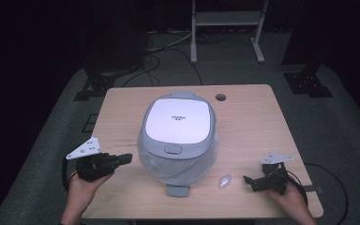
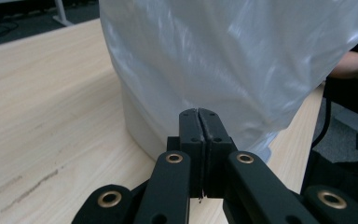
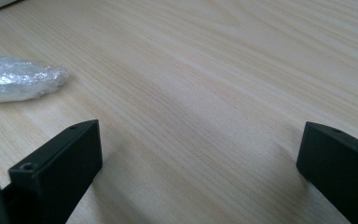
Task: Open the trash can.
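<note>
A grey-and-white rice cooker (image 1: 180, 119) stands mid-table, its lower body wrapped in a clear plastic bag (image 1: 178, 171). My left gripper (image 1: 129, 158) hovers just left of the cooker, pointing at it. In the left gripper view its jaws (image 2: 199, 114) are pressed together, with nothing visible between them, close to the bag (image 2: 223, 56) and the cooker's pale base (image 2: 140, 126). My right gripper (image 1: 248, 180) rests low at the table's right front and is open (image 3: 200, 140) over bare wood. A small crumpled wad of clear plastic (image 1: 225, 181) (image 3: 18, 79) lies just left of it.
The wooden table (image 1: 253, 122) has a cable hole (image 1: 221, 97) behind the cooker. Beyond the table's far edge are a white metal frame (image 1: 227, 28), black stand feet (image 1: 307, 82) and cables (image 1: 154, 61) on the grey floor.
</note>
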Tool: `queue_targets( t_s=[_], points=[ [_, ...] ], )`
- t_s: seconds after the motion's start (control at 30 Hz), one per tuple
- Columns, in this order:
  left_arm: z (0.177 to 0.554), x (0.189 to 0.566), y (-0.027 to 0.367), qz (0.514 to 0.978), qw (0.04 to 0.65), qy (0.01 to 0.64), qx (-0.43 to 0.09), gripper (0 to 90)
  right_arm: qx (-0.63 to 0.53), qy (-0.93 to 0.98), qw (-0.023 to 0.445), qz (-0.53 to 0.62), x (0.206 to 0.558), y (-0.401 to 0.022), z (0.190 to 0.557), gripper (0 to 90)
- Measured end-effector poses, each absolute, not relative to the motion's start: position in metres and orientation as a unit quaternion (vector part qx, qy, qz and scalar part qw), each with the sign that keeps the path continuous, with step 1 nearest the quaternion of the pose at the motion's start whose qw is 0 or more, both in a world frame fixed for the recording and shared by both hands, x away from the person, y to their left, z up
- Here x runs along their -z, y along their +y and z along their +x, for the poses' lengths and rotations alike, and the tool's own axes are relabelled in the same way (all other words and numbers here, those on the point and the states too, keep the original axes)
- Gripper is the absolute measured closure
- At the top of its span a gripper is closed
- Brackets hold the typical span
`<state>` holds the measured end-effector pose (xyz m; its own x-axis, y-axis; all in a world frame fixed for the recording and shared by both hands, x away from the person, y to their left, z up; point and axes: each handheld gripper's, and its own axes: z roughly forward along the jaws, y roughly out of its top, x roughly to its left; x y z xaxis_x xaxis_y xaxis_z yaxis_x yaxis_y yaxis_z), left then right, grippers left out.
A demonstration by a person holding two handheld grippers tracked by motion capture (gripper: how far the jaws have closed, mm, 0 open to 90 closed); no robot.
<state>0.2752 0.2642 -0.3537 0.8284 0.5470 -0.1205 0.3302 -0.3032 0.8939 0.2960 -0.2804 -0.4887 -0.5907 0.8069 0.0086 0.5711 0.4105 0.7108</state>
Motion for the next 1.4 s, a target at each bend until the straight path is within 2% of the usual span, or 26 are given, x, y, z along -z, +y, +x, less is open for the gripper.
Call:
queue_targets(
  t_s=[0.6, 1.4],
  points=[
    [0.27, 0.313, 0.262, 0.786, 0.561, 0.244, -0.089, 89.1, -0.345, 0.822, 0.171, 0.419, 0.489, -0.28, 0.296, 0.0],
    [0.26, 0.269, 0.224, 0.778, 0.6, 0.176, -0.065, 89.0, -0.345, 0.822, 0.17, 0.419, 0.489, -0.28, 0.296, 0.0]
  ],
)
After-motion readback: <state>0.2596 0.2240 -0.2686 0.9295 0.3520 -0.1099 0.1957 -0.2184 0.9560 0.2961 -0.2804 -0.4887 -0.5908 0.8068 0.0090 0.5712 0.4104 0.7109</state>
